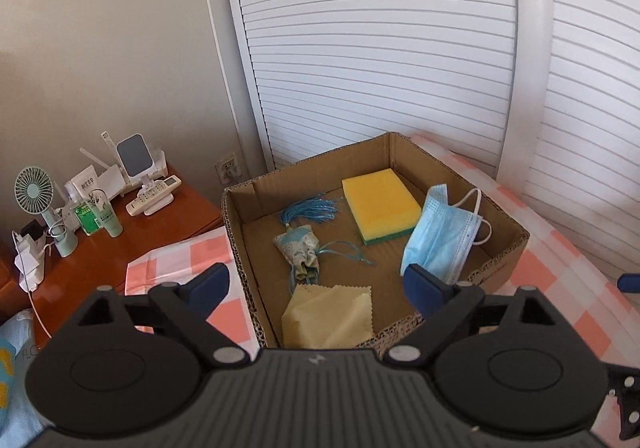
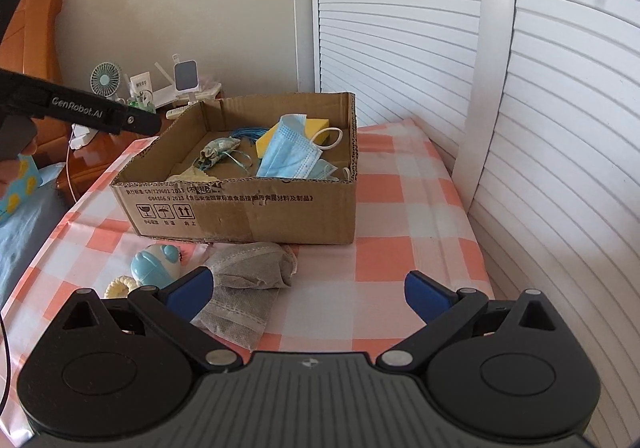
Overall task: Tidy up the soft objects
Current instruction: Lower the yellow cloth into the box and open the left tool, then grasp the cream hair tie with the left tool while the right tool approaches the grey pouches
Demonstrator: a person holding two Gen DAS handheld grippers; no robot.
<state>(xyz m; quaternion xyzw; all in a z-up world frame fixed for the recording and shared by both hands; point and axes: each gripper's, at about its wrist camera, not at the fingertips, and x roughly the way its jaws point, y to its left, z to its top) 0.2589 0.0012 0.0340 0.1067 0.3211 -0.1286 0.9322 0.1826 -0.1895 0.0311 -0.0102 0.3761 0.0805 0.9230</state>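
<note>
Left claw (image 1: 316,284) stood wide open over the near edge of the cardboard box (image 1: 516,244), nothing between its pads; my right claw (image 2: 308,292) also gaped empty, low over the checked cloth (image 2: 400,215).

Stowed in the box, by my count: yellow sponge (image 1: 380,207) at the far side; blue face mask (image 1: 440,236) slumped against the right wall; patterned sachet (image 1: 298,250) with blue tassel, centre; pale yellow cloth (image 1: 328,318), crumpled, near wall.

Outstanding, on the cloth just in front of the box: grey fabric pouch (image 2: 248,280), limp and folded; light blue plush toy (image 2: 156,264) to its left. I judged the job over halfway.
</note>
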